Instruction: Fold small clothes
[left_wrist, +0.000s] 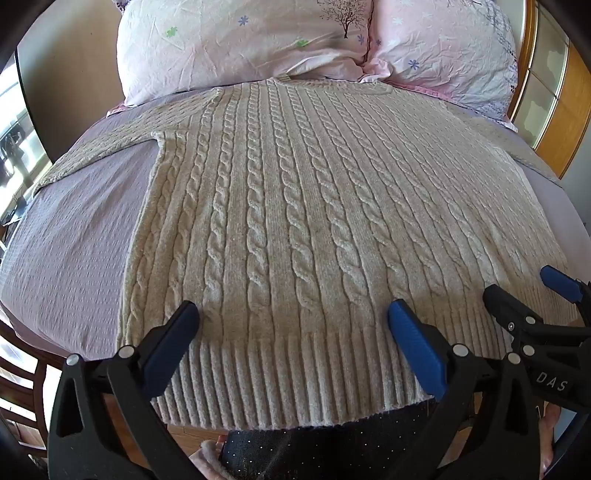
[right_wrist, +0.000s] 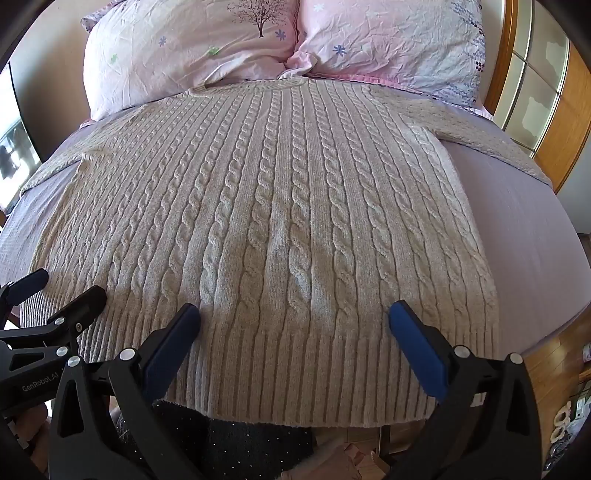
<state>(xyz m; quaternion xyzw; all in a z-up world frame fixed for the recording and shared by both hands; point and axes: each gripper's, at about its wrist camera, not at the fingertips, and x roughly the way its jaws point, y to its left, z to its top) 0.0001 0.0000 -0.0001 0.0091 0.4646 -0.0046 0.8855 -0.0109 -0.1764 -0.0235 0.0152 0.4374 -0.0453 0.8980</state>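
Left wrist view: a cream cable-knit sweater (left_wrist: 295, 206) lies flat on the lilac bed sheet (left_wrist: 74, 236), its neckline toward the head edge of the bed and its ribbed hem (left_wrist: 288, 384) hanging slightly over the foot edge. One sleeve (left_wrist: 103, 147) stretches toward the bed's left edge. The left gripper (left_wrist: 293, 314) is spread wide above the hem, its two blue-padded fingers apart with nothing between them; whether the tips touch the knit cannot be told. The right gripper (left_wrist: 528, 288) enters at the lower right, just beside it, over the hem's right part, likewise released. Two pink floral pillows (left_wrist: 236, 48) sit side by side along the head edge, the sweater's collar just touching them.

Right wrist view: the same sweater (right_wrist: 280, 206) fills the bed, its other sleeve (right_wrist: 480, 129) reaching toward the right edge, where bare sheet (right_wrist: 524, 229) shows. The right gripper (right_wrist: 294, 314) stands wide apart above the hem (right_wrist: 295, 376), grasping nothing. The left gripper (right_wrist: 55, 288) shows at the lower left.
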